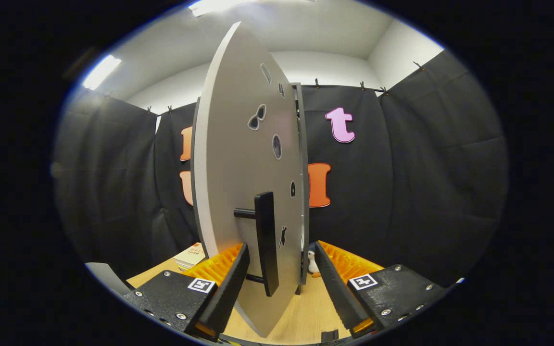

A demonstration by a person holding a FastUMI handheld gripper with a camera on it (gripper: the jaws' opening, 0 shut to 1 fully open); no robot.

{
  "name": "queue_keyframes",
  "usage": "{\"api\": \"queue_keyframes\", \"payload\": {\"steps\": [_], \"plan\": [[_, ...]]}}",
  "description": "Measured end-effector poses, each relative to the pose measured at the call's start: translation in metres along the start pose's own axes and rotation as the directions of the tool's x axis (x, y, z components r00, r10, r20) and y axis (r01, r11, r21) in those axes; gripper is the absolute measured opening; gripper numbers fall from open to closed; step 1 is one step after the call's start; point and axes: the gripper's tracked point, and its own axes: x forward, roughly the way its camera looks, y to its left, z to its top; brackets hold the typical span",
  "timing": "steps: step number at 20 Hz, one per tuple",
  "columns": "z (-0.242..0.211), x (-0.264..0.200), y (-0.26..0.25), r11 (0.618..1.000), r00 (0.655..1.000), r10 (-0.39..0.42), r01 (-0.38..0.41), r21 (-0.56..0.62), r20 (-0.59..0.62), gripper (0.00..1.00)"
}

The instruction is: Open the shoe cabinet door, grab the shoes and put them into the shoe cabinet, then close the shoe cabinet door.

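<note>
The jaws (281,281) stand apart, with the shoe cabinet door (238,182) swung out edge-on between them and its dark bar handle (266,240) standing upright in the gap, nearer the left finger; whether either finger actually touches the handle or the panel cannot be told, and neither appears to press on it. The likely reason for this straddling pose is leverage: with the door held loosely between 2 fingers, a sideways sweep would carry it around its hinge, and judging from the task this belongs either to the opening or the closing swing (the picture alone does not settle which). The cabinet's frame (301,182) shows as a thin edge just beyond the door, and its inside is hidden. A small white toy figure (312,264) sits beyond the right finger, a stack of books (191,255) beyond the left. Below lies a pale wooden tabletop (306,312), ringed by black cloth walls under a white ceiling with 2 strip lights
</note>
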Motion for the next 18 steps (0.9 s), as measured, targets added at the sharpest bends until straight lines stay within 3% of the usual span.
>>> {"api": "queue_keyframes", "payload": {"steps": [4, 18], "plan": [[0.000, 0.011, 0.020, 0.999, 0.999, 0.049, -0.049, 0.010, 0.006, 0.86], [-0.005, 0.034, 0.057, 0.994, 0.994, 0.112, -0.112, -0.005, -0.007, 0.86]]}}
